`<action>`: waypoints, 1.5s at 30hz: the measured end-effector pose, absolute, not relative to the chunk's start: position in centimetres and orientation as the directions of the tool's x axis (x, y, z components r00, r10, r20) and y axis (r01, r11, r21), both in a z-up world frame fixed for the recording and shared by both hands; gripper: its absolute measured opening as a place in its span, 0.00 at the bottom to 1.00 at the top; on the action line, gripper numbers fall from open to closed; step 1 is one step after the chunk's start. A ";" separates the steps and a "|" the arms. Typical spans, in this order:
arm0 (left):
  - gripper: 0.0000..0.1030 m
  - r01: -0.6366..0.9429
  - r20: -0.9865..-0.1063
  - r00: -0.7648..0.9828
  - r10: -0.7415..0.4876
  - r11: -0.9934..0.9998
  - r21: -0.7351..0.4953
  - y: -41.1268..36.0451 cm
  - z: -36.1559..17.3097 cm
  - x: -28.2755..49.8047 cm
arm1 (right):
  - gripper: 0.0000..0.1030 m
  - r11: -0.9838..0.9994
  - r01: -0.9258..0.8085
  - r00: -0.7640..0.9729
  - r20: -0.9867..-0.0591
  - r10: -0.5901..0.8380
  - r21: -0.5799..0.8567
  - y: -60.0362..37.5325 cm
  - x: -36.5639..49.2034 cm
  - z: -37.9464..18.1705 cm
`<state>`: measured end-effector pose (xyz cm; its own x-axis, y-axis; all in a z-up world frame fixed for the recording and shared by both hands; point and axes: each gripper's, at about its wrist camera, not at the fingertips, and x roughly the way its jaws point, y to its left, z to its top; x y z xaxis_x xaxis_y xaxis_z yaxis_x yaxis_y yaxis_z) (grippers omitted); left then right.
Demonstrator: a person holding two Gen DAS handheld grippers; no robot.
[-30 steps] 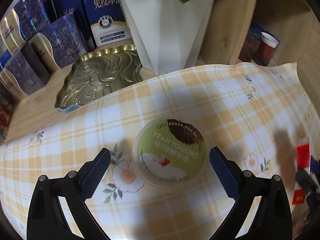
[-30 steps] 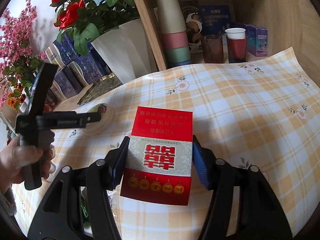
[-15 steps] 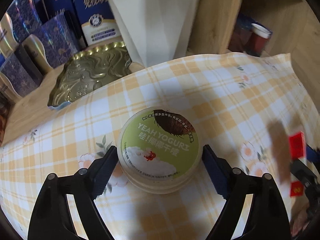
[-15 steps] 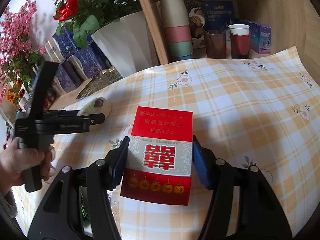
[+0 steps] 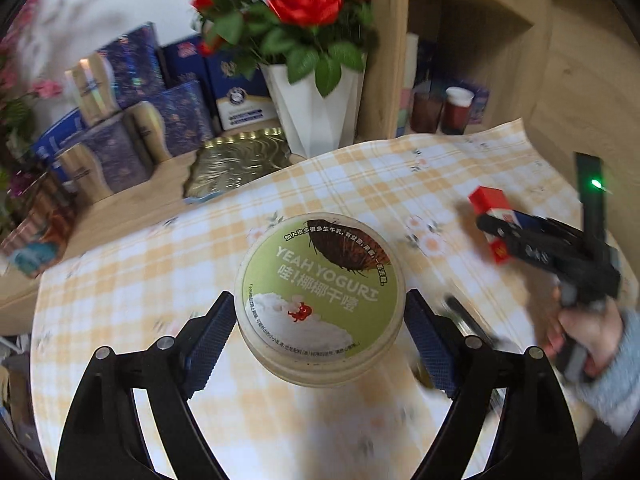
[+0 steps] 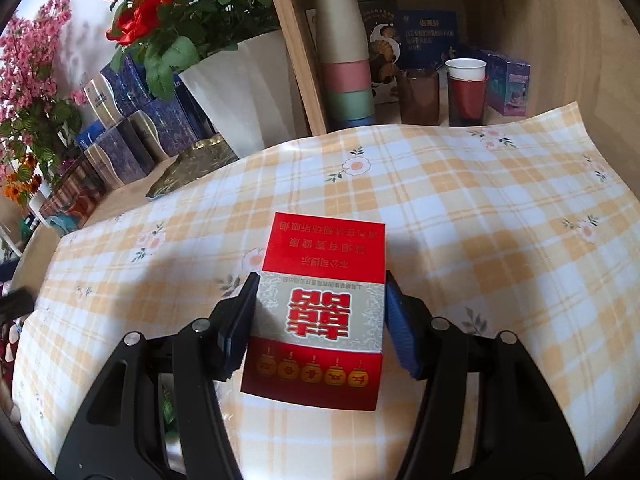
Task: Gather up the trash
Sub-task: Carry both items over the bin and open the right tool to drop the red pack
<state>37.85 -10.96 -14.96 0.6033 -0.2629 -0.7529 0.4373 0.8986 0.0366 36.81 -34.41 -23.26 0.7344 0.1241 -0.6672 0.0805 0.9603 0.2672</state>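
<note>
A round yogurt tub (image 5: 320, 300) with a green lid sits between the blue pads of my left gripper (image 5: 320, 334), which is shut on it and holds it up above the checked tablecloth (image 5: 360, 184). My right gripper (image 6: 318, 320) is shut on a red and white cigarette box (image 6: 320, 312), held over the same cloth. In the left wrist view the right gripper (image 5: 504, 232) shows at the right edge with the red box (image 5: 490, 204) in it, carried by a hand in a grey sleeve (image 5: 588, 336).
Behind the cloth stand a white vase of red roses (image 6: 236, 88), blue gift boxes (image 6: 132, 136) and a gold tin tray (image 5: 240, 160). A wooden shelf holds stacked cups (image 6: 346, 60), a red cup (image 6: 466, 92) and small boxes. Pink flowers (image 6: 32, 64) fill the far left.
My left gripper closed on the yogurt tub and lifted it off the cloth, pulling back so more of the table shows. The right gripper kept its hold on the box, almost still.
</note>
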 end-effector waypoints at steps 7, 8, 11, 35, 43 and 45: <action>0.81 0.402 -0.723 0.628 -0.288 0.916 -0.017 -6.4 -12.6 28.0 | 0.58 0.955 0.019 0.759 -0.627 0.179 0.295 -34.2 29.2 -19.2; 0.81 0.398 -0.717 0.636 -0.284 0.917 -0.010 -5.9 -12.5 26.4 | 0.58 0.953 0.020 0.759 -0.625 0.183 0.304 -34.2 27.4 -18.8; 0.81 0.389 -0.713 0.635 -0.298 0.920 -0.038 -4.6 -12.5 22.6 | 0.58 0.948 0.018 0.745 -0.636 0.200 0.318 -33.8 23.5 -18.3; 0.81 0.372 -0.678 0.644 -0.353 0.920 -0.126 -0.3 -11.5 2.3 | 0.58 0.937 -0.123 0.636 -0.698 0.328 0.328 -23.7 1.7 -20.3; 0.81 0.392 -0.685 0.633 -0.360 0.913 -0.117 -0.9 -12.1 0.3 | 0.59 0.928 -0.142 0.555 -0.748 0.363 0.344 -21.2 0.1 -23.5; 0.81 0.390 -0.684 0.633 -0.362 0.913 -0.121 -0.9 -12.3 0.0 | 0.59 0.928 -0.141 0.533 -0.763 0.365 0.345 -20.8 0.1 -24.3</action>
<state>-0.02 -0.87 -12.27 0.6332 -0.3617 -0.6843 0.3901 0.9127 -0.1214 0.08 -20.81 -24.28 0.5326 0.3653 -0.7635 -0.1411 0.9278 0.3455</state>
